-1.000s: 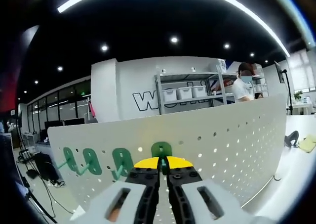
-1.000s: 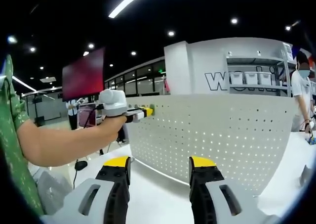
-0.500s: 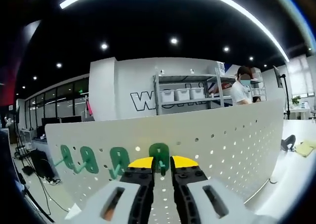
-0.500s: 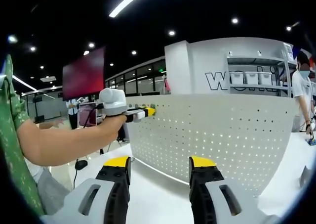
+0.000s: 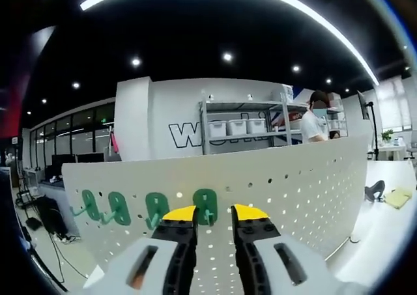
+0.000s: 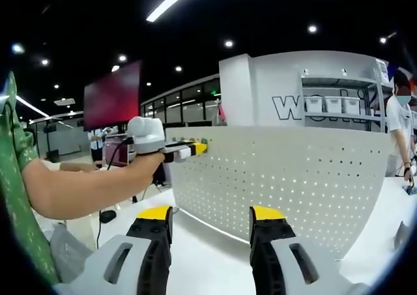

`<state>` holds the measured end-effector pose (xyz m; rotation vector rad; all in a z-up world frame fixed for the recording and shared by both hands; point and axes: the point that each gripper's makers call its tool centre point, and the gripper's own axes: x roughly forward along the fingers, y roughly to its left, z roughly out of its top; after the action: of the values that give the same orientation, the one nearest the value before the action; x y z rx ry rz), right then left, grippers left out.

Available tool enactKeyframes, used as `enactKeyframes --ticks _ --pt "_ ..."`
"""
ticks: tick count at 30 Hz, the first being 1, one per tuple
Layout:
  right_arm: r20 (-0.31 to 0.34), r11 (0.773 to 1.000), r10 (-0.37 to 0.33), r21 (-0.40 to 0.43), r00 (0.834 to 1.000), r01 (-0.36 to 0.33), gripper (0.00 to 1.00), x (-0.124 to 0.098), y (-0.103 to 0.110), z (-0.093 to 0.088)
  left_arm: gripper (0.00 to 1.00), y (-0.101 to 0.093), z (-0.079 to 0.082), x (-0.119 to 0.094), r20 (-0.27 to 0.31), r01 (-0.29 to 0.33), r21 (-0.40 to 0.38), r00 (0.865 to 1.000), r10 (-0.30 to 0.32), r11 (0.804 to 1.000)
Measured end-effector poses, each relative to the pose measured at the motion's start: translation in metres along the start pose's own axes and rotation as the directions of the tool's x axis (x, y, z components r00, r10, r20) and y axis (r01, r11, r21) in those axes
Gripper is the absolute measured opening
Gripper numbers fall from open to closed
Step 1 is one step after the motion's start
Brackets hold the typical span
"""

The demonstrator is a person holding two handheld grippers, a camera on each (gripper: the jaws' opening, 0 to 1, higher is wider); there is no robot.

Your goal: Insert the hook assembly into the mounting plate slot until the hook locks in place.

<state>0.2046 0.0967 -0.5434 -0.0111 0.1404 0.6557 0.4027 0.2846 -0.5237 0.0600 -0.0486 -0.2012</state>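
Our left gripper point(image 5: 214, 211) fingers sit apart around the green hook point(image 5: 205, 206) at the pegboard point(image 5: 306, 184) top edge; right gripper point(image 6: 211, 214) fingers apart over open desk point(image 6: 215, 256), lower centre.

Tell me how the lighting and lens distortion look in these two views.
Left gripper view: the fisheye bows the white pegboard into an arch, the ceiling is dark, and the green hooks stay sharp. Right gripper view: the light strip glares and the pegboard is evenly lit.

Pegboard point(image 5: 293, 178): showing as matt white perforated sheet, smooth, likely painted metal; light glowing through its holes in the right gripper view. Green hooks point(image 5: 205, 205): looking like smooth, slightly glossy plastic. Left gripper point(image 5: 213, 211): wearing matt yellow tips over black ribbed jaws, pale grey plastic body. Tabletop point(image 6: 208, 256): reading smooth, matt white.
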Motion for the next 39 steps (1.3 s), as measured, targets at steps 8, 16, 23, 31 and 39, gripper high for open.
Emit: enactKeyframes --ticks 8,16,23,31,39 --pt "-0.001 1.000 0.004 -0.008 1.000 -0.004 0.48 -0.001 0.006 0.002 0.25 -0.012 -0.001 -0.029 0.001 0.046 -0.004 0.999 -0.046 0.999" --pt "-0.007 1.000 0.015 -0.014 1.000 -0.015 0.48 0.001 0.016 0.001 0.26 -0.021 -0.012 -0.073 -0.018 0.094 -0.003 0.995 -0.094 0.996" --pt "-0.016 0.999 0.033 -0.021 0.999 -0.033 0.48 0.002 0.030 -0.003 0.28 -0.019 -0.018 -0.121 -0.036 0.120 -0.029 0.992 -0.121 0.992" --pt "-0.031 0.997 0.064 -0.033 0.997 -0.065 0.48 -0.001 0.052 -0.009 0.30 -0.011 -0.016 -0.192 -0.043 0.140 -0.032 0.989 -0.141 0.990" --pt "-0.031 0.995 0.079 -0.058 0.996 -0.080 0.51 -0.004 0.073 -0.009 0.38 -0.004 -0.007 -0.234 -0.029 0.132 -0.078 0.990 -0.135 0.988"
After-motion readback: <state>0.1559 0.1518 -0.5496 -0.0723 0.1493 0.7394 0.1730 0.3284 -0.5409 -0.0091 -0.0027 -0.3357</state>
